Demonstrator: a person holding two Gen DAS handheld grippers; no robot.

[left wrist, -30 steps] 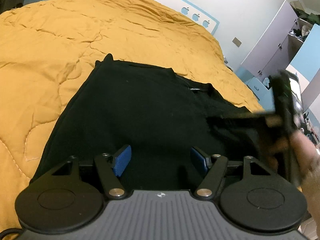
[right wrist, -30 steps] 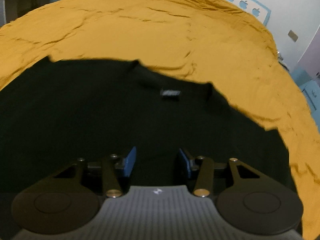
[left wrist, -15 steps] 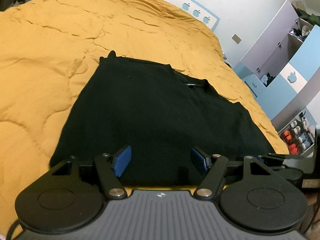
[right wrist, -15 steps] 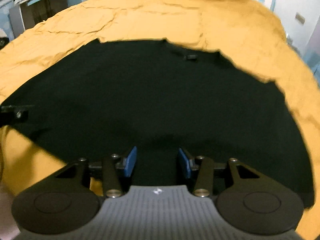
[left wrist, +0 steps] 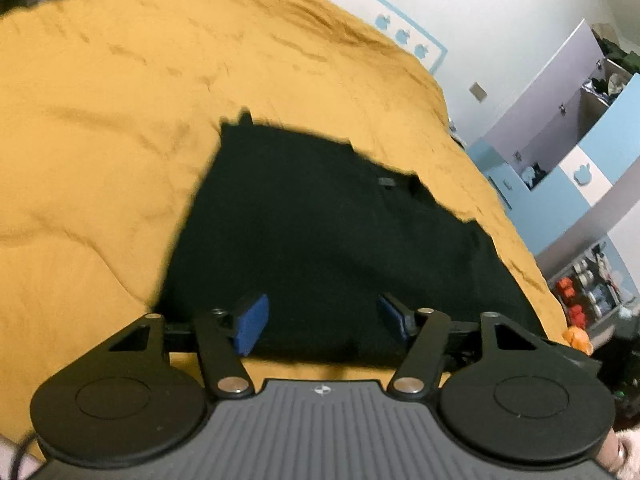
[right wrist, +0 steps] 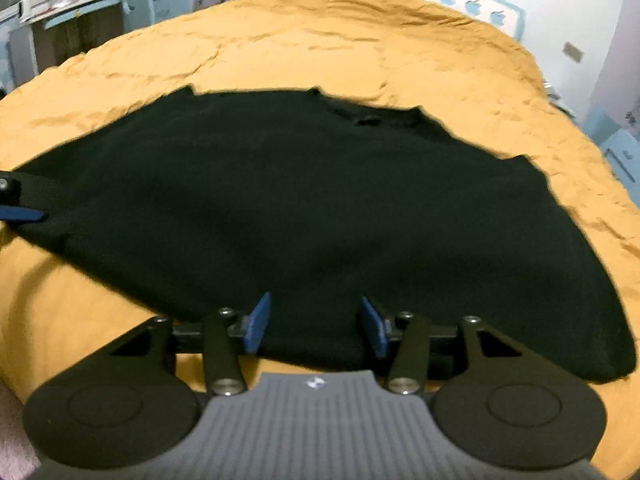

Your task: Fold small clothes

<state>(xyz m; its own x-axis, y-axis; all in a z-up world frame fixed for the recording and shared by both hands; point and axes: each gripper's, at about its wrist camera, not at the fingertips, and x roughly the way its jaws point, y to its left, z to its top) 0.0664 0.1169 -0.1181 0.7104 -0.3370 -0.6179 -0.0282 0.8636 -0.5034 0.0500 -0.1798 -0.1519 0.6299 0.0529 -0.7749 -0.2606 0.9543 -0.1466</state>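
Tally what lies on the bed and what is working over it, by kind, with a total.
Black garments: 1, the black top spread flat.
Orange quilts: 1, the orange quilt under it.
Grippers: 2, the left gripper, jaws closing, and the right gripper, jaws opening, both at the near hem; neither pinches the cloth.
Total: 4

Dim, even indoor light, soft motion blur across both views, black garment (left wrist: 328, 240) rendered featureless, faint shadows on orange quilt (right wrist: 360, 52), strong fisheye bending and dark vignette at corners
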